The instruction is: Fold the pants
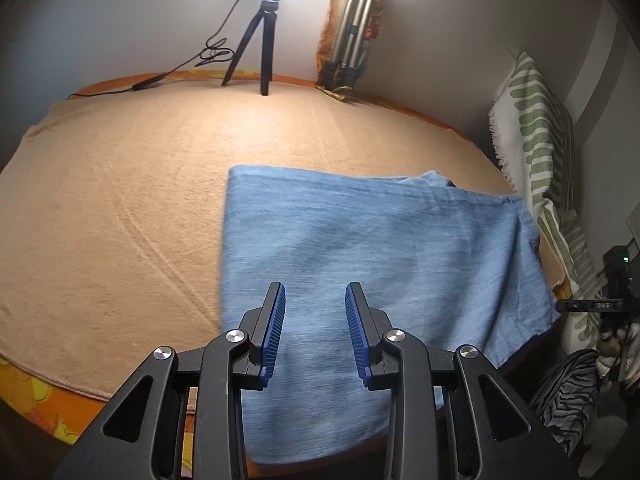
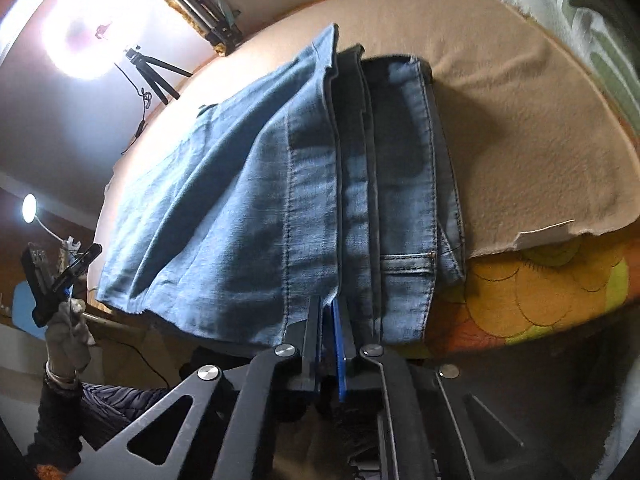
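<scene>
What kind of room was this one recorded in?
Probably a bedroom at home, set up for filming: the jeans lie on a bed under a beige blanket with a floral sheet beneath, and a small tripod with a bright lamp stands by the wall.

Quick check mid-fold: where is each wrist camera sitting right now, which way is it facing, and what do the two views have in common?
Left wrist: on the left gripper, angled down over the folded jeans towards the back wall; only its own open fingers show.
Right wrist: on the right gripper, low at the bed's edge, looking along the stacked folds; fingers shut on the top layer's edge, and a gloved hand holds the left gripper.
Shared: the jeans, tan blanket, black tripod.
</scene>
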